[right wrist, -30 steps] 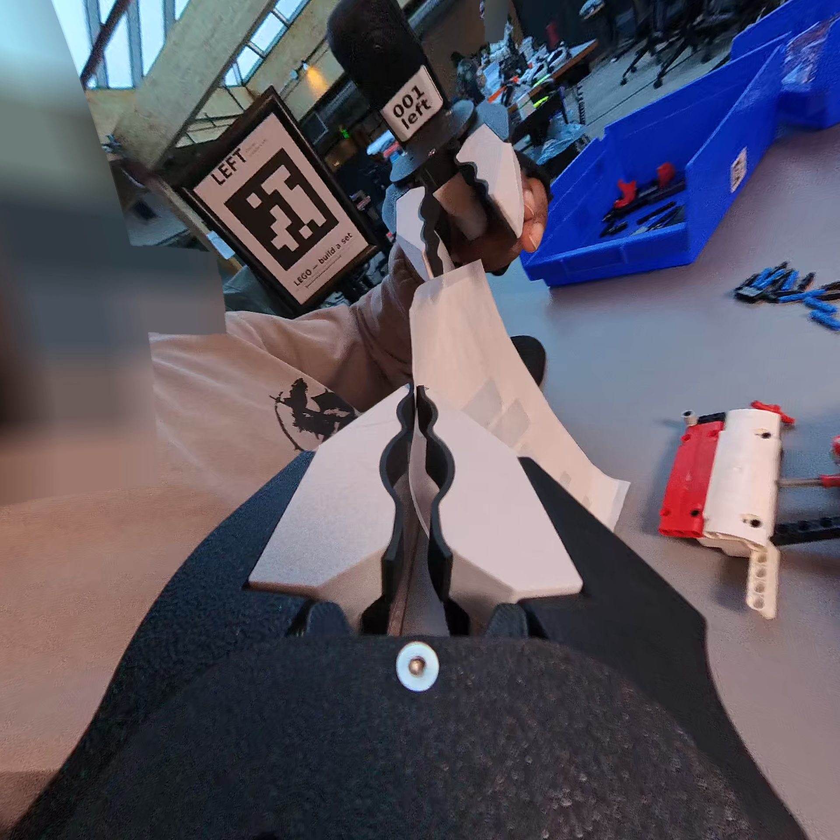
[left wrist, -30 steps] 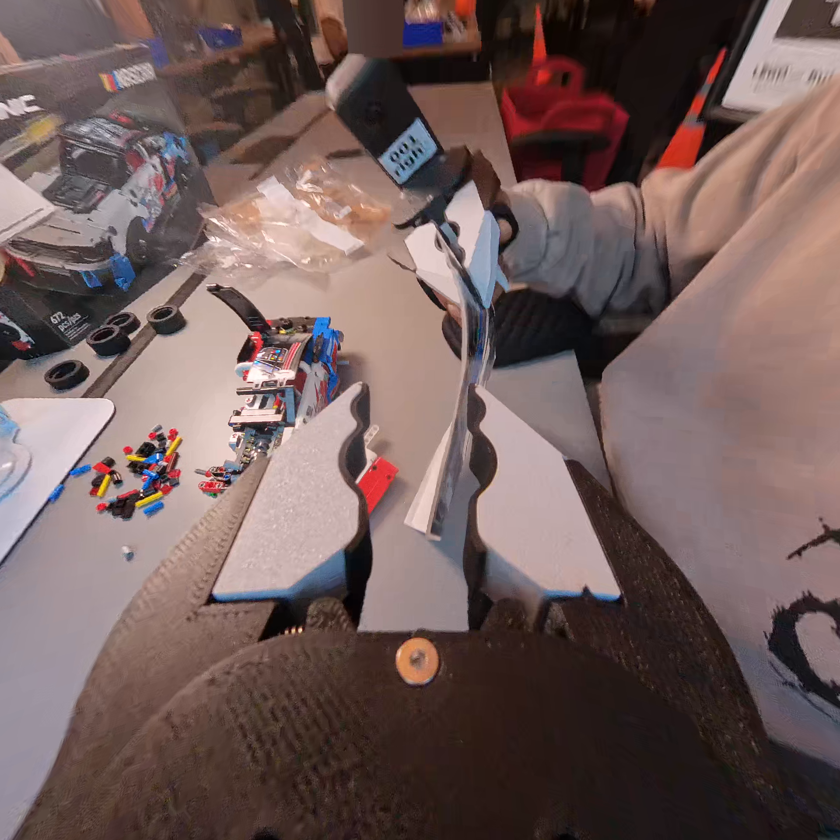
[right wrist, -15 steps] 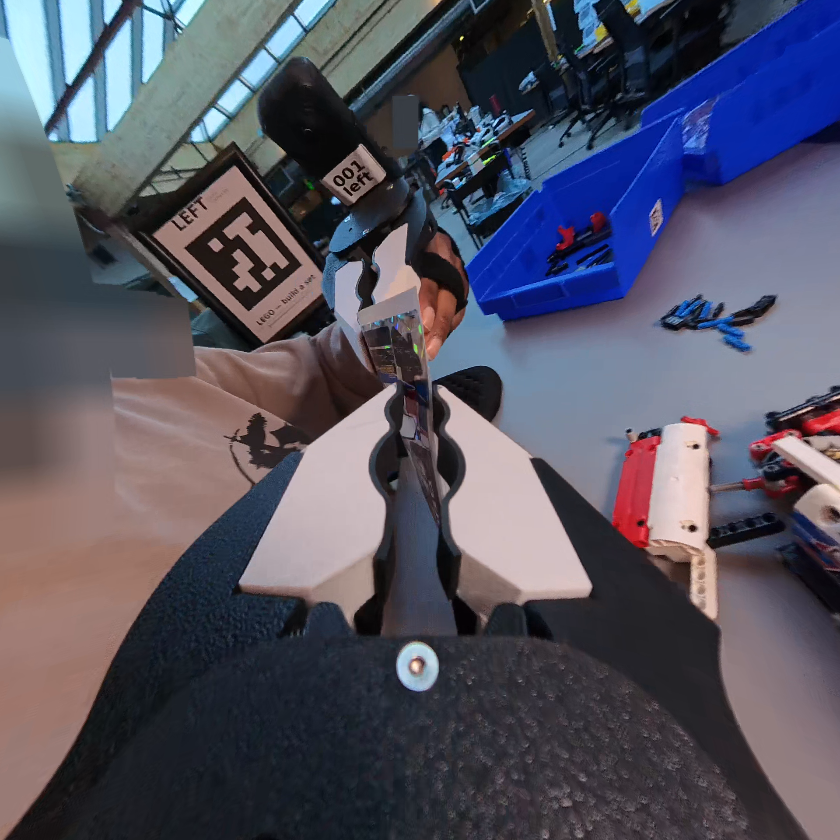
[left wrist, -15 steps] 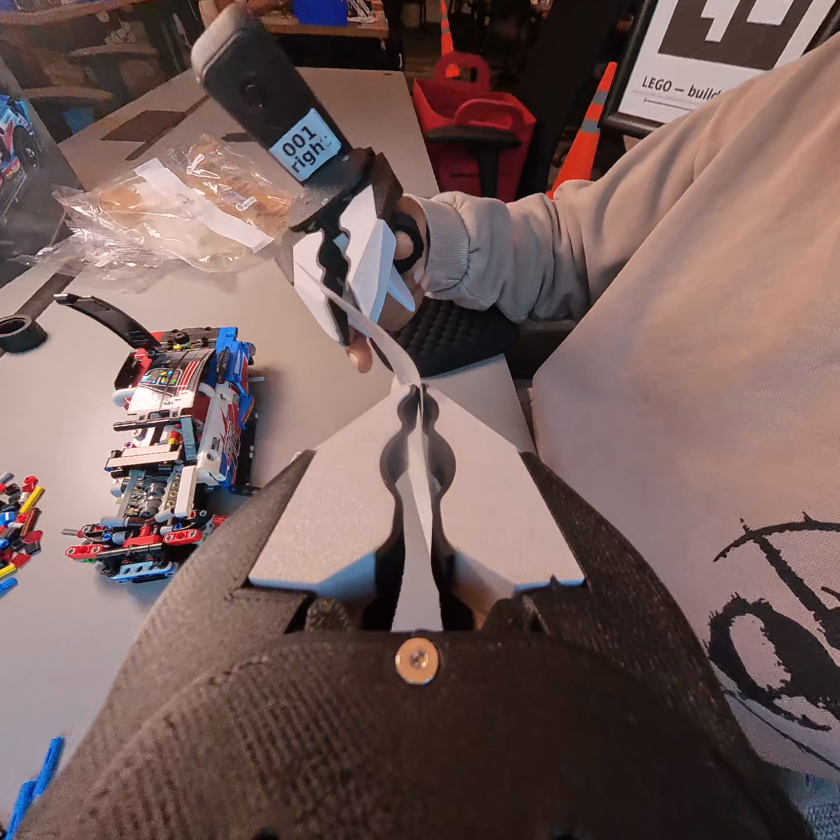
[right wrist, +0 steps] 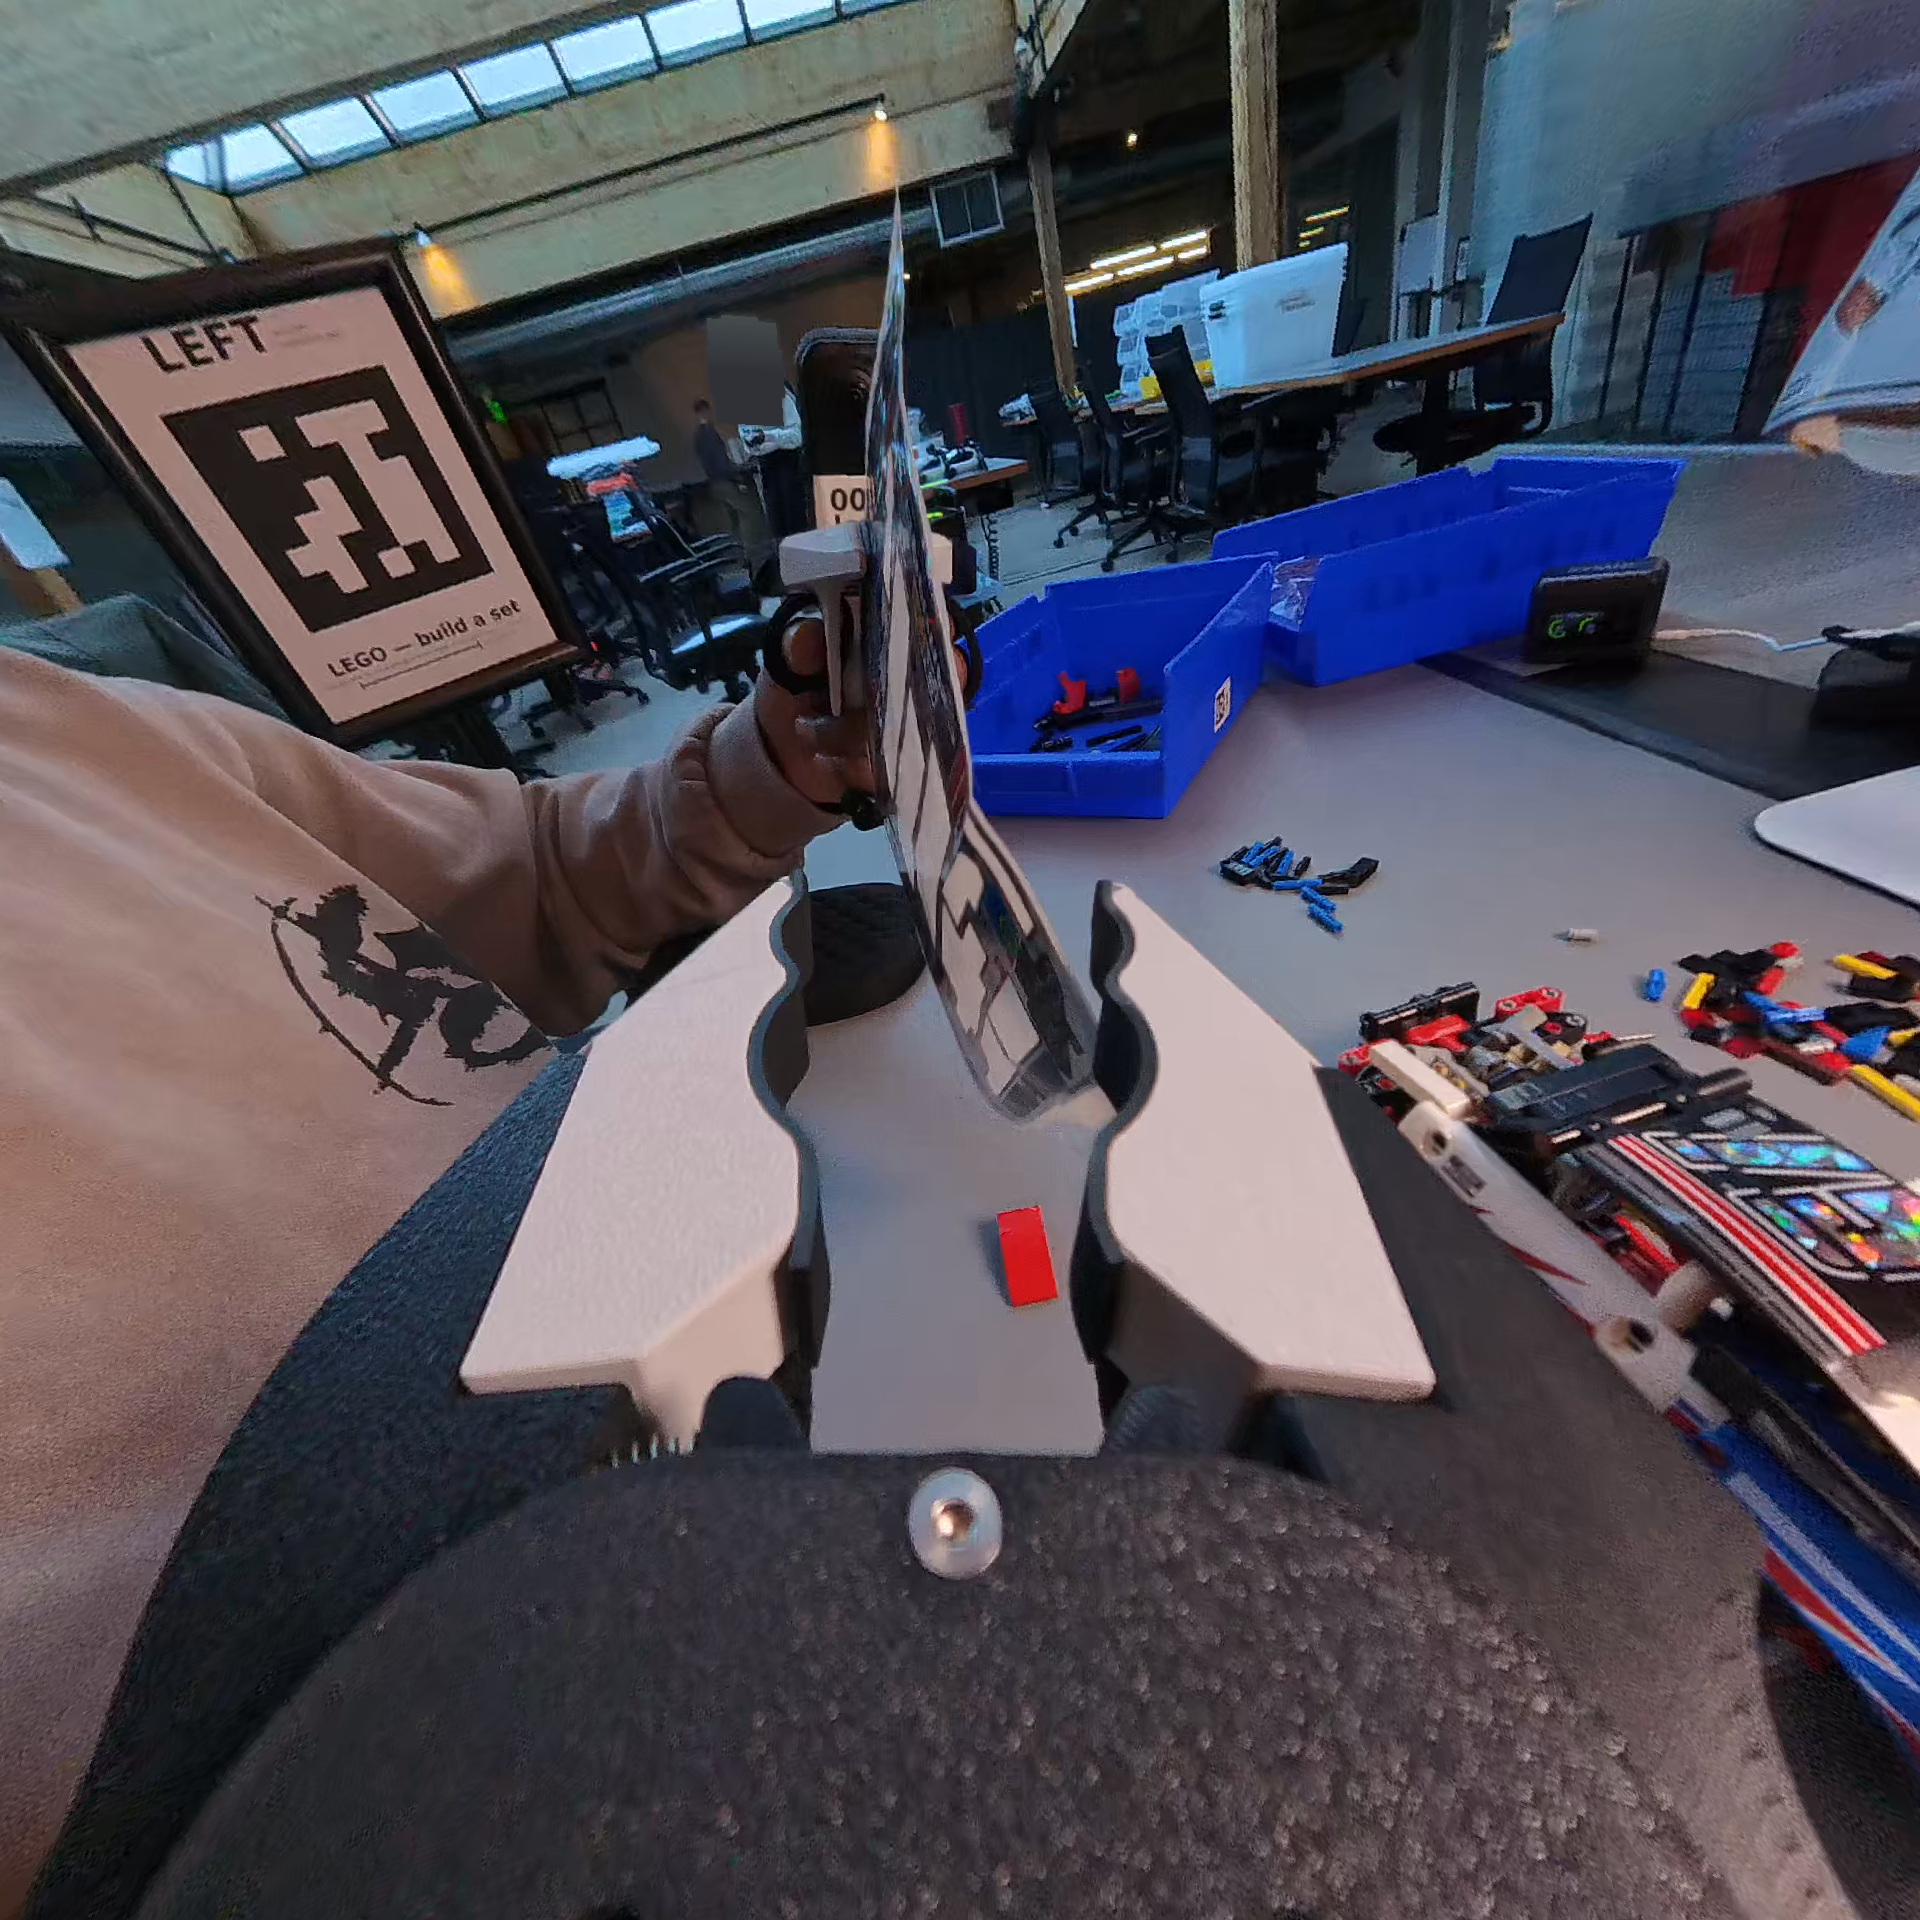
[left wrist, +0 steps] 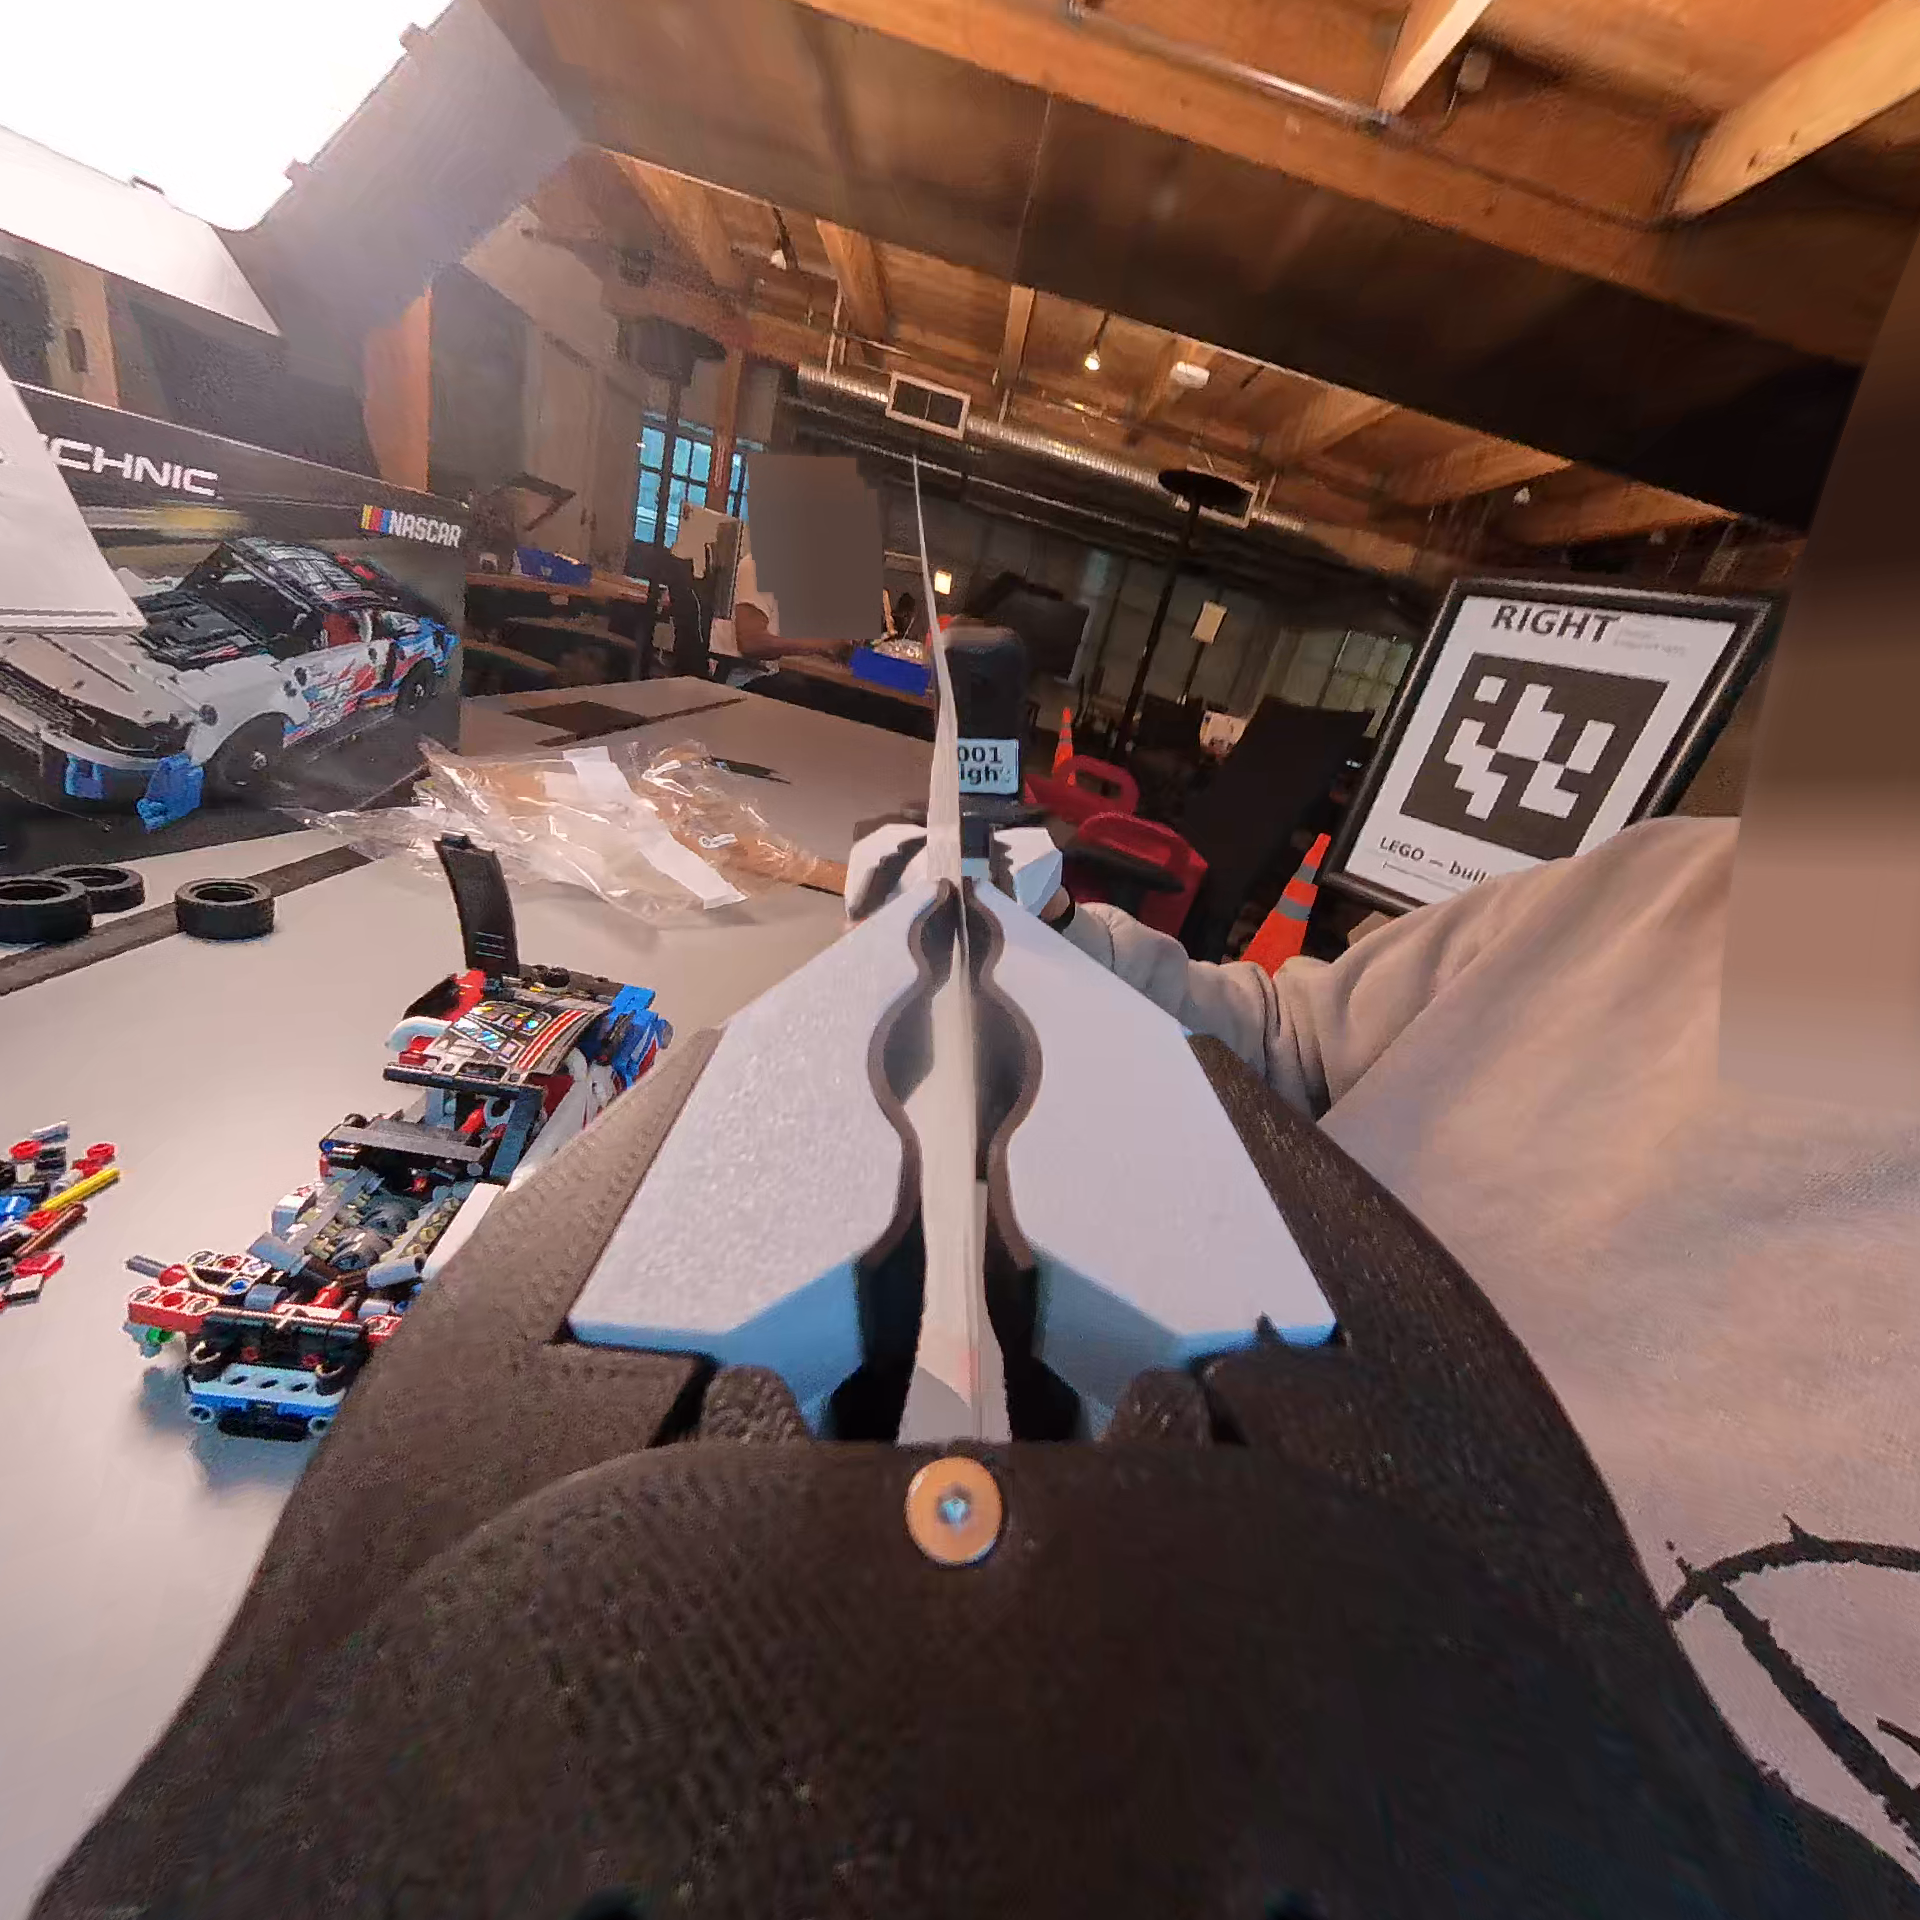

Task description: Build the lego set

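My left gripper [left wrist: 954,896] is shut on a thin sticker sheet [left wrist: 940,727], seen edge-on and standing upright. In the right wrist view the sheet [right wrist: 914,727] hangs from the left gripper [right wrist: 831,582], and its lower corner dips between my right gripper's [right wrist: 951,914] fingers. The right gripper is open and empty. A small red brick [right wrist: 1023,1252] lies on the grey table [right wrist: 1455,831] below it. The part-built race car [left wrist: 436,1143] lies left of my left gripper and also shows at the right of the right wrist view [right wrist: 1662,1143].
Loose small pieces [right wrist: 1818,1008] and blue pins [right wrist: 1299,878] lie beyond the car. Blue bins [right wrist: 1122,686] stand further back, and a white tray [right wrist: 1849,831] is at the right. Tyres [left wrist: 223,906], plastic bags [left wrist: 603,810] and the set's box [left wrist: 229,644] are at the far left. About 15 cm separates my right fingertips from the small red brick [right wrist: 1023,1252].
The sheet passed from right to left: my left gripper closed on it, then my right gripper opened and let go. Both grippers tilted upward.
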A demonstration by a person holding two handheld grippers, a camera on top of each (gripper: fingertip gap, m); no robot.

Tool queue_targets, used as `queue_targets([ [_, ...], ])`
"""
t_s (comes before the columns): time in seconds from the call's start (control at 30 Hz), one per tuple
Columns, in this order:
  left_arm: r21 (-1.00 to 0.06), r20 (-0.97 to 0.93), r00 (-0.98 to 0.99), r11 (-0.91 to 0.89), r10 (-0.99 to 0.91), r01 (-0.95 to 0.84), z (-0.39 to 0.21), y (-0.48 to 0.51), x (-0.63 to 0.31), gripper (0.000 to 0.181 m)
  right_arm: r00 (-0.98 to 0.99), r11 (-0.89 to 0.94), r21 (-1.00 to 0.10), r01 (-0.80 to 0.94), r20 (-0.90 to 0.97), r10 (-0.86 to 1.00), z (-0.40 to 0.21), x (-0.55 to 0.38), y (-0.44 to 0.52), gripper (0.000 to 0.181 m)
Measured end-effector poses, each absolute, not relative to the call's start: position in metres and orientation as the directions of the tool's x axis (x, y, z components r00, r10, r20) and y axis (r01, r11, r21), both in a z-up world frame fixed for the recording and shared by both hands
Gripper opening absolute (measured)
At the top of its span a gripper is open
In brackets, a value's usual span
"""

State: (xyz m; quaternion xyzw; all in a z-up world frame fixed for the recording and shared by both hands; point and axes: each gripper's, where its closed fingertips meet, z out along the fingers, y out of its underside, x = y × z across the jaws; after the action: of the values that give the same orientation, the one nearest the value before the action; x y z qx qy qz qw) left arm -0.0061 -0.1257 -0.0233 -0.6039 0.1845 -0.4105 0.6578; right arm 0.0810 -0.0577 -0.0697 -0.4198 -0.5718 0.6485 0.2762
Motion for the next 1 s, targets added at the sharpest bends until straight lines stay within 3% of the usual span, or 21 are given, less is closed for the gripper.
queue_targets([
  [0.27,-0.917,0.313,0.596,-0.072,-0.739,0.392,-0.03,-0.122,-0.018,0.0,-0.516,-0.287,-0.951,0.112,-0.302,0.801,-0.074,0.079,-0.054,0.01],
  [0.43,-0.912,0.326,0.591,-0.08,-0.738,0.403,-0.033,-0.123,-0.017,0.0,-0.516,-0.336,-0.935,0.112,-0.344,0.784,-0.073,0.079,-0.049,0.0],
  [0.77,-0.903,0.359,0.586,-0.112,-0.727,0.415,-0.038,-0.121,-0.014,0.0,-0.444,-0.323,-0.937,0.135,-0.348,0.826,-0.08,0.074,-0.039,0.0],
  [1.0,-0.882,0.406,0.573,-0.143,-0.712,0.448,-0.039,-0.119,-0.015,0.0,-0.315,-0.099,-0.991,0.087,-0.121,0.941,-0.069,0.069,-0.034,0.015],
])
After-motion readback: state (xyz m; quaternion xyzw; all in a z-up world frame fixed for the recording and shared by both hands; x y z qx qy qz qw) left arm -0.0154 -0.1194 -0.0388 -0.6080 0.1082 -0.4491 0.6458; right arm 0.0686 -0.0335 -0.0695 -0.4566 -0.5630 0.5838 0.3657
